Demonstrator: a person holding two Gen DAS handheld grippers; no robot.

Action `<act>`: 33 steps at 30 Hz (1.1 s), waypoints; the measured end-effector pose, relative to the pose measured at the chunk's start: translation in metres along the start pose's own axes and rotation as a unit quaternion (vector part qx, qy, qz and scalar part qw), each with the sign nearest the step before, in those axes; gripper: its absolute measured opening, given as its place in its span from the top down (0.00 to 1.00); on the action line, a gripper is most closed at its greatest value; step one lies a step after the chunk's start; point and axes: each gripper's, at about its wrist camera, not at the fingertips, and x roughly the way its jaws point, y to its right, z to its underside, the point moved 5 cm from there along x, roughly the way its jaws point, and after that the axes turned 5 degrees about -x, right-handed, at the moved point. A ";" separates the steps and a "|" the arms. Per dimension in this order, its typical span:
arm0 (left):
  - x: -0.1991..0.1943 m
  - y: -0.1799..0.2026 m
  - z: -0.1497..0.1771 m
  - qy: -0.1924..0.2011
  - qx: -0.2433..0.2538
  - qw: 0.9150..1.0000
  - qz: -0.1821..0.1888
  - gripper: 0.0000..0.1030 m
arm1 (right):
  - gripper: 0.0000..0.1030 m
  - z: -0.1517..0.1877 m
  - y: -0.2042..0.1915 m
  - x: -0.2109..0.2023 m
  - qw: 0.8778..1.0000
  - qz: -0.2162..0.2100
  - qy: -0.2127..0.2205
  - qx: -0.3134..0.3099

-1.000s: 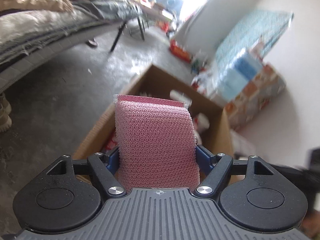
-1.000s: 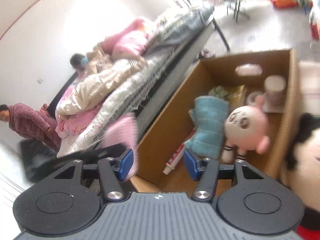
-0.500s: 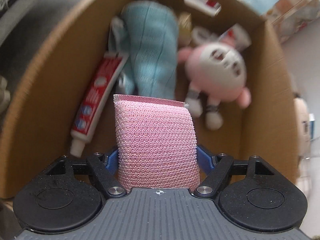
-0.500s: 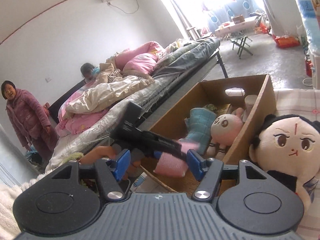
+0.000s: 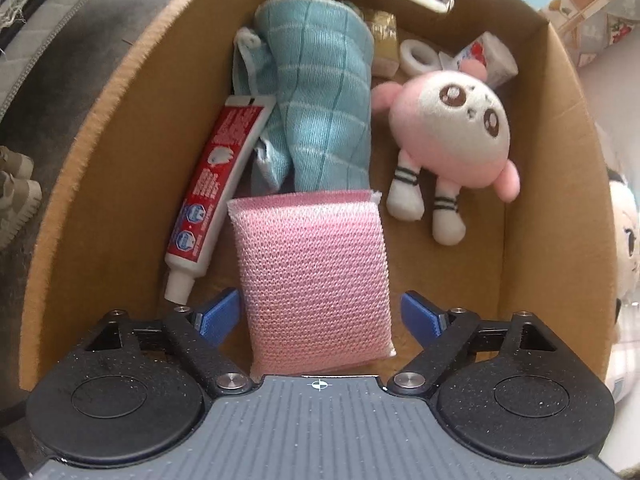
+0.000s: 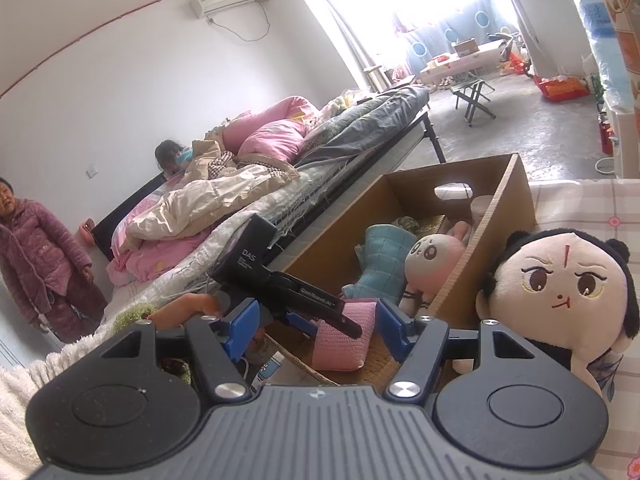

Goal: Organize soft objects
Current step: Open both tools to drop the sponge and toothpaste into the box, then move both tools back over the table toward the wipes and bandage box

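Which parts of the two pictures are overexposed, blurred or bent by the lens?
Right wrist view: the window is blown out to white, and the wall line curves from fisheye. Left wrist view: even light, the sponge and box are sharp; the box walls bow outward, and the doll at the right edge is soft.

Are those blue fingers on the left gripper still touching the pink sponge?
Apart. The left wrist view shows cardboard between each of the blue fingers and the pink sponge; the left gripper stands open.
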 end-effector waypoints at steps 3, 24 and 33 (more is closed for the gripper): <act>-0.008 0.000 -0.001 0.013 -0.003 1.000 0.004 0.13 | 0.35 0.001 0.000 -0.002 1.000 0.003 -0.001 0.001; 0.001 0.010 -0.025 0.042 -0.005 0.999 0.004 0.11 | 0.26 0.007 0.002 -0.005 1.000 0.016 -0.001 0.016; -0.051 0.020 0.004 0.124 0.024 0.992 0.009 0.08 | 0.05 0.019 0.010 -0.023 0.998 0.051 0.030 0.022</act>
